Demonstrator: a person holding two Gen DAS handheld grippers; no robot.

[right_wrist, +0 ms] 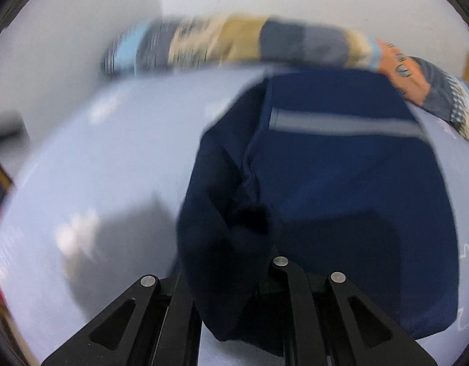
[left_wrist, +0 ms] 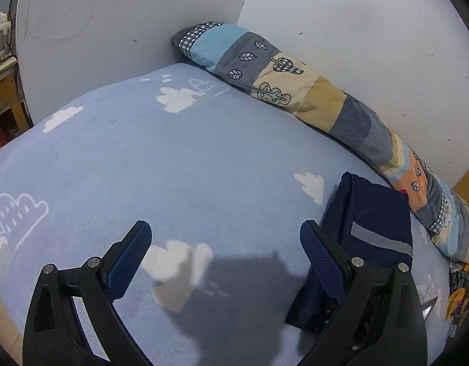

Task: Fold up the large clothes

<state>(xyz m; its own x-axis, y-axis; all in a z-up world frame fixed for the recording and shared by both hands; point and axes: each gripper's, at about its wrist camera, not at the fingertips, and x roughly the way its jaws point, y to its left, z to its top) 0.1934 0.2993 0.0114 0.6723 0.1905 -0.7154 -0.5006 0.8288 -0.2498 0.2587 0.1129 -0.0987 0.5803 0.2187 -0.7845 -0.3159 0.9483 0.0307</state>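
Navy-blue fabric garment with a grey reflective stripe [right_wrist: 341,164] fills the centre and right of the right wrist view, folded into a compact bundle on the bed. The right gripper [right_wrist: 234,277] sits at the lower centre of that frame with cloth draped over its front; its fingertips are buried in the dark fabric, so whether it clamps the garment or merely rests under it cannot be told. This view is blurred, which limits detail. Judged from the drape, the near edge of the bundle is gathered at the tool, plausibly to carry or tidy a fold.

The left gripper [left_wrist: 225,256] stands at the bottom of the left wrist view with its blue-padded fingers [left_wrist: 134,262] spread wide and nothing between them. It hangs over bare sheet, with the garment just beside its right finger at lower right. That placement suggests it is free to take a second hold.

The surface is a light-blue bed sheet printed with white clouds [left_wrist: 204,158], smooth and soft. A long patchwork bolster in blue, grey, cream and orange panels [left_wrist: 295,91] runs along the upper right edge against plain white walls [left_wrist: 356,30]. A wooden piece of furniture [left_wrist: 8,97] shows at far left.
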